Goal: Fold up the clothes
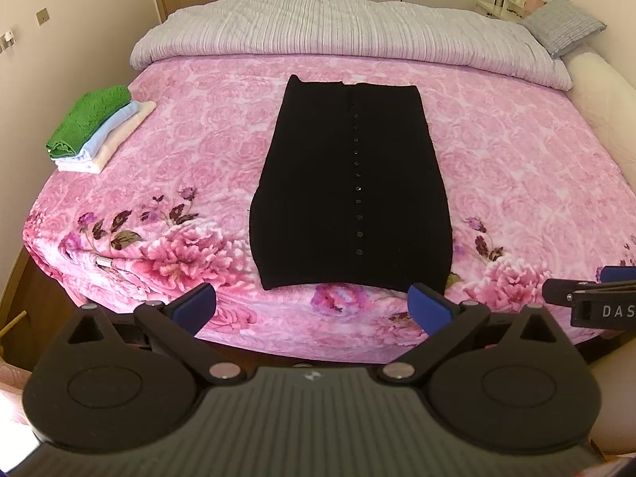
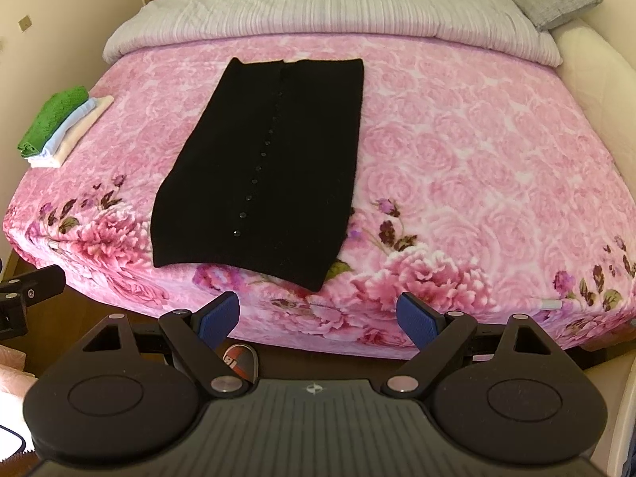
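Left wrist view, tool: left gripper (image 1: 314,306) has its jaws spread wide and grasps nothing, held off the near edge of the bed
Left wrist view, garment: black buttoned garment (image 1: 349,183) lies flat straight ahead of the fingers, a long narrow panel, its near hem just beyond the blue pads (image 1: 196,304)
Left wrist view, progress: sides look already turned in, judging by the straight long edges; cross folds seem left to do
Left wrist view, done pile: 3 folded items in a stack (image 1: 97,129), far ahead to the left, well apart from the garment
Left wrist view, room: pink floral blanket (image 1: 516,151) is bare on both sides of the garment; striped duvet (image 1: 338,31) bounds the far end

Right wrist view, tool: right gripper (image 2: 318,316) also gapes wide and grips nothing, off the bed edge
Right wrist view, garment: ahead and to the left, its near right corner closest to the fingers
Right wrist view, edges: near hem sits close to the blanket's drop, so a low approach there looks tight
Right wrist view, room: broad bare blanket ahead and to the right
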Tool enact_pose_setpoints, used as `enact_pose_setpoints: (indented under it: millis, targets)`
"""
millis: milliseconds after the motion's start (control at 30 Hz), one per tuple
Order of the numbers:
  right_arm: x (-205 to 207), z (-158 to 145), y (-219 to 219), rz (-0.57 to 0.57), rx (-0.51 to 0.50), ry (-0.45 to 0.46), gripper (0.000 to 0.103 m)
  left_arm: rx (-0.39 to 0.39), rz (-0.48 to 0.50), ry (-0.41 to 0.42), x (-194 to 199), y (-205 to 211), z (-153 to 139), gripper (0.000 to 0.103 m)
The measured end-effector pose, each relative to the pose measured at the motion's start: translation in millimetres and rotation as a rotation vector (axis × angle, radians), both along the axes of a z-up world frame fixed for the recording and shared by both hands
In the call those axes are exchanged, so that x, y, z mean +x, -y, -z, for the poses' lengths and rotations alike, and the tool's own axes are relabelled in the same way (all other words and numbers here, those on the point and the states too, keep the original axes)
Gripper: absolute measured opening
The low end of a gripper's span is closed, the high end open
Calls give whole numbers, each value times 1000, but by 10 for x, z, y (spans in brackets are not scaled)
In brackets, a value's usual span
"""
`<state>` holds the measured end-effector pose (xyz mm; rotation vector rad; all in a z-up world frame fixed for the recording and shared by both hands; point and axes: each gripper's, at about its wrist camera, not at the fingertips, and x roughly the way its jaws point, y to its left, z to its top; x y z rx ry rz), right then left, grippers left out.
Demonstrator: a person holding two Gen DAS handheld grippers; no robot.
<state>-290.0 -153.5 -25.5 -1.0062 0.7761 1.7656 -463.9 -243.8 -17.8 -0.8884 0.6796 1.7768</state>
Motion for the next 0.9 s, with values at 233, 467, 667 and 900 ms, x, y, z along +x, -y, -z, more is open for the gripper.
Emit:
enact_pose_setpoints:
  millis: [233,467,667,900]
  targets:
    - [-183,162,-264,23,-50,21,88,-50,6,21,-296,-319,170,102]
    - [-453,386,-666,84,-128,10,88,-95,26,94,-916,-767,439,102]
    - [-549,803,-1002,231,-234,-31,89,-129,66,247,-1630,-1125,908,101]
    - [-518,1409,-1097,383,-364,-128,87,-189,95,445,-2154,-1345,1591,86]
